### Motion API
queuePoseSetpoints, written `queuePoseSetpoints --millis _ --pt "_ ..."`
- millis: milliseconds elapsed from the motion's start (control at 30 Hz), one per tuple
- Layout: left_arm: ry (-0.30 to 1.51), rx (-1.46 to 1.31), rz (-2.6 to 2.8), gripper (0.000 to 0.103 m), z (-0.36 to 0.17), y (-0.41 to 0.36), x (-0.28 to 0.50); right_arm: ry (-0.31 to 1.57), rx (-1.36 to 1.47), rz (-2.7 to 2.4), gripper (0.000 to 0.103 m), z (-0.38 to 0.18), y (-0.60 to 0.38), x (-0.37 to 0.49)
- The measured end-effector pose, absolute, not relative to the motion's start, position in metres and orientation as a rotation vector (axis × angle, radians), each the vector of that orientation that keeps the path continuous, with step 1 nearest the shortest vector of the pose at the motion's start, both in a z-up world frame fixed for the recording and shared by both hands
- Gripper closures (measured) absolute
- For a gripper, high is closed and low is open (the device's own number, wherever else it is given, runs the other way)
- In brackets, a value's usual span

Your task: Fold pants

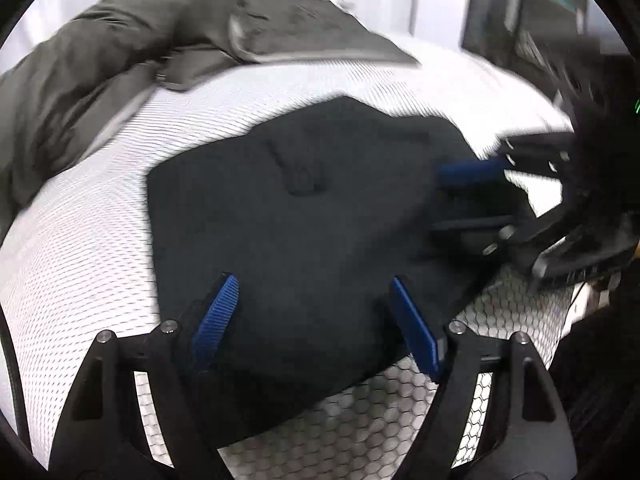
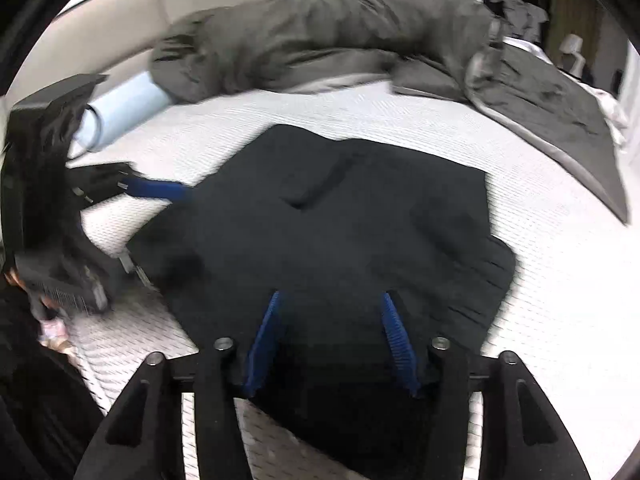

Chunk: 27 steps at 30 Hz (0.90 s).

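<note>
Black pants lie folded into a compact bundle on the white mattress. My left gripper hangs over the bundle's near edge. Its blue pads stand wide apart and open, with nothing pinched. My right gripper is over its own near edge of the bundle, also open, and the cloth lies flat below its pads. Each gripper shows in the other's view: the right gripper at the bundle's right side, the left gripper at its left corner.
A grey-green duvet is bunched along the far side of the bed. A pale blue roll lies at the far left. The mattress's hexagon-mesh side marks the near edge. Dark furniture stands beyond the bed.
</note>
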<state>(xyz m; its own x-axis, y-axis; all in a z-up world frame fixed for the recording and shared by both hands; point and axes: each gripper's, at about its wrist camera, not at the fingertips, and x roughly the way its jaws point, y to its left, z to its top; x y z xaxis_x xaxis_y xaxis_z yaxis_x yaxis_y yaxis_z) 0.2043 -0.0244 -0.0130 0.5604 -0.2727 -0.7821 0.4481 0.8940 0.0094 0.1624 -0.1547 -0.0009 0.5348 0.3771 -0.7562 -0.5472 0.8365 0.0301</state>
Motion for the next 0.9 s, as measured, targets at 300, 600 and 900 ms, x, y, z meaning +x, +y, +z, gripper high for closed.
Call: queuePoseSetpoints --millis 300,600,900 --pt "0.917 0.172 -0.338 0.02 -0.025 0.001 0.211 0.9 -0.324 0.528 0.039 -0.023 -0.167 0.169" --pt "0.85 0.117 -0.33 0.031 -0.004 0.002 0.234 0.796 -0.224 0.499 0.039 0.004 -0.144 0.196" --pt "0.931 0.058 -0.304 0.045 -0.015 0.016 0.261 0.921 -0.279 0.436 0.054 -0.023 -0.153 0.232"
